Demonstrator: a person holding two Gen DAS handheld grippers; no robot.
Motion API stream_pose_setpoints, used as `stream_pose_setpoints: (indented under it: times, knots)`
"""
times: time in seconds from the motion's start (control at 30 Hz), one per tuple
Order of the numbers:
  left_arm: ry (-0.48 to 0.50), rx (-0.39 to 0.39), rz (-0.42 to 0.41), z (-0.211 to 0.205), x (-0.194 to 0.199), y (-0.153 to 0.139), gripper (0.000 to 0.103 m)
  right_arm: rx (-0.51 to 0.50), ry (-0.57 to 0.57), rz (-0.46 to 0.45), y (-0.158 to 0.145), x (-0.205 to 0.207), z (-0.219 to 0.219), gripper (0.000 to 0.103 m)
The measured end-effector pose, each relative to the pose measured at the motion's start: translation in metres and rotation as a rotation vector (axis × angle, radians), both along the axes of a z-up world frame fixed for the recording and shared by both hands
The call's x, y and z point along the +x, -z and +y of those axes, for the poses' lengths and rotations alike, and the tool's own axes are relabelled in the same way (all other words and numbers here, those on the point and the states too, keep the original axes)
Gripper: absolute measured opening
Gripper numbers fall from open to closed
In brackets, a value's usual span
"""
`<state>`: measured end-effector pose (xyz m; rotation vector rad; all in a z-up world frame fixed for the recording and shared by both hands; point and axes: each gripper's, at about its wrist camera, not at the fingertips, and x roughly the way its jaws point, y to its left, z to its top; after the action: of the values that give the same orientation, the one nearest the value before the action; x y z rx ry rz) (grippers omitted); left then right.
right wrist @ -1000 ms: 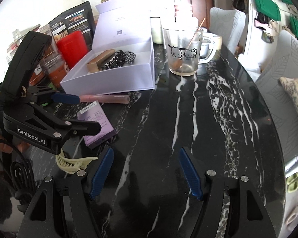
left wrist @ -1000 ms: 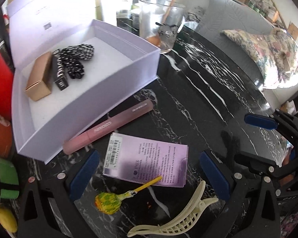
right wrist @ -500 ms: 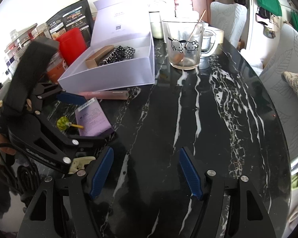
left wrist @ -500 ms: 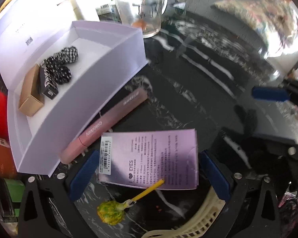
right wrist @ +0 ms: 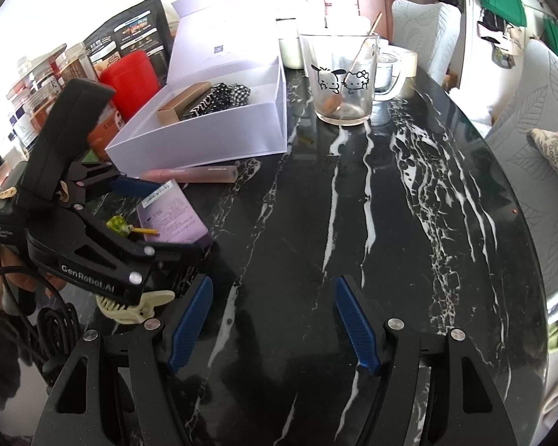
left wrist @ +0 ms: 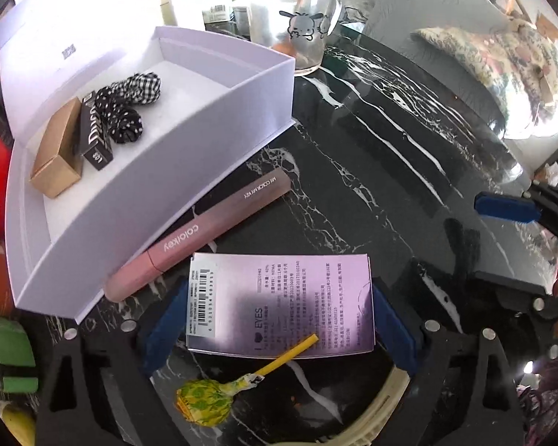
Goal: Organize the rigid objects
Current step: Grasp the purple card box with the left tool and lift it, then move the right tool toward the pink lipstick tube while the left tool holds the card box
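Lowered over the flat purple cardboard box [left wrist: 279,304] since a second ago, left gripper [left wrist: 279,319], jaws just closing, blue pads [left wrist: 392,329] at both short ends, whether pressing or only bracketing impossible to tell. Resting across the box's near edge, yellow stick of a green-wrapped lollipop [left wrist: 204,401]. Just beyond, pink lip-tint tube [left wrist: 201,232] against the open white gift box [left wrist: 189,163]. Right gripper [right wrist: 273,321] parted over bare black marble table [right wrist: 390,204], pinching nothing. Cream hair claw [right wrist: 137,306] near its left finger.
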<state>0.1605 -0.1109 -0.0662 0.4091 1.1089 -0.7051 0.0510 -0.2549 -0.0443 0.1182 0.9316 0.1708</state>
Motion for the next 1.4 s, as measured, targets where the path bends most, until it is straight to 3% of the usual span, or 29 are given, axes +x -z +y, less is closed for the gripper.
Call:
stream_pose_setpoints:
  times: [0.07, 0.33, 0.5, 0.8, 1.4]
  knots:
    - [0.011, -0.044, 0.022, 0.003, -0.003, -0.003, 0.093, 0.009, 0.002, 0.001, 0.000, -0.001, -0.001, 0.069]
    - [-0.027, -0.086, -0.014, 0.010, -0.009, -0.023, 0.093, 0.014, -0.004, -0.009, -0.004, -0.003, -0.002, 0.069]
    - [-0.047, -0.107, -0.090, 0.017, -0.018, -0.046, 0.093, 0.020, -0.034, -0.011, -0.005, -0.001, 0.007, 0.069]
    - [-0.164, -0.138, -0.157, 0.058, -0.027, -0.079, 0.093, 0.044, -0.111, -0.015, -0.008, 0.005, 0.029, 0.069]
    - [-0.330, -0.146, -0.128, 0.117, -0.047, -0.064, 0.093, 0.014, -0.261, -0.018, -0.005, 0.015, 0.077, 0.069]
